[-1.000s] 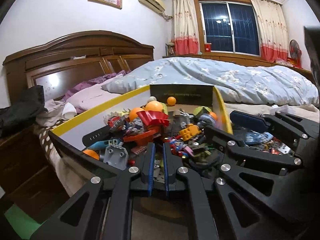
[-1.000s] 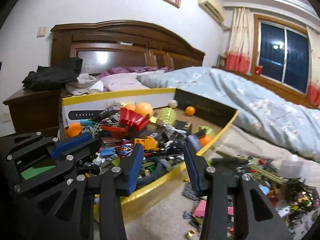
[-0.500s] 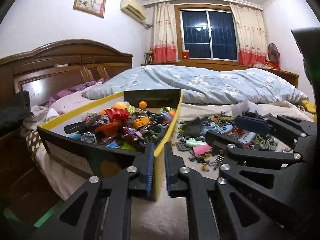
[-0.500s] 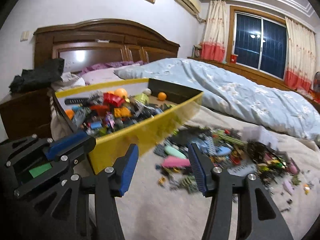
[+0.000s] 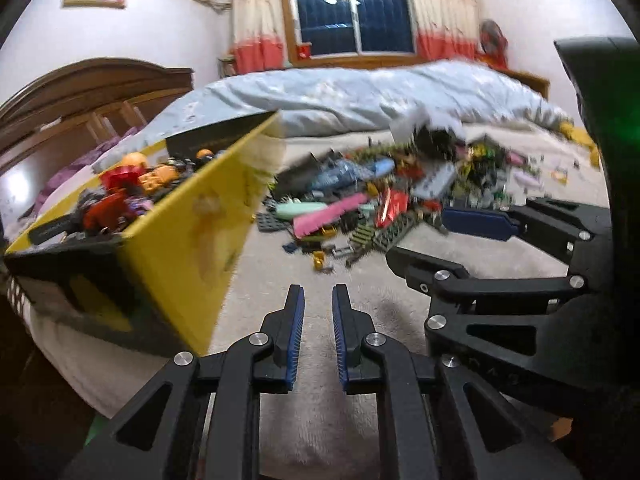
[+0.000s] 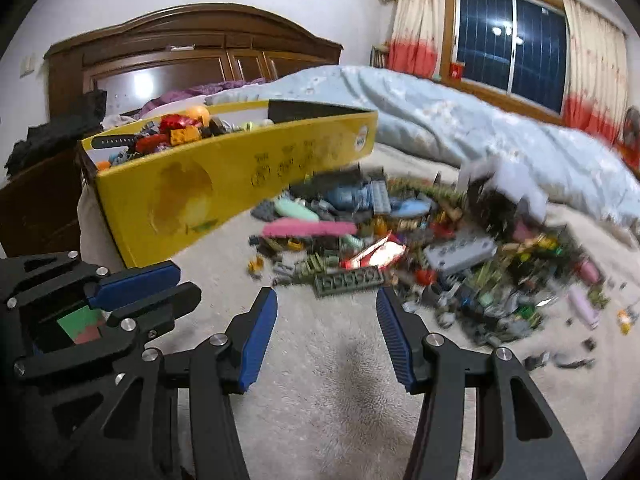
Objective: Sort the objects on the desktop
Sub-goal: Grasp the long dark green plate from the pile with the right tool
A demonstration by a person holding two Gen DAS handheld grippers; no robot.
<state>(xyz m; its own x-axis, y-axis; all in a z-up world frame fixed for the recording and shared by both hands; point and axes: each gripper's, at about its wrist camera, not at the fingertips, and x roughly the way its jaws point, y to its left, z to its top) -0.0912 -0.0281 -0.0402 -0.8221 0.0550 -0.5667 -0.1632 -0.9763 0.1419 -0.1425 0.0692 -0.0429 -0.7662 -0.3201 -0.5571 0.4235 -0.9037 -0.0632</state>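
- Left wrist view: the left gripper (image 5: 318, 334) stood at a narrow gap with nothing between its blue-padded jaws, pitched down over the pale fleecy blanket (image 5: 320, 420). The loose pile of small plastic building bricks (image 5: 384, 196) lay far and right; the yellow cardboard box (image 5: 188, 236) of sorted toys sat left.
- Right wrist view: the right gripper (image 6: 326, 334) stood wide and empty, angled down, near a dark green studded plate (image 6: 349, 281). The plate looked light, rigid and slippery; its long edges seemed the best hold.
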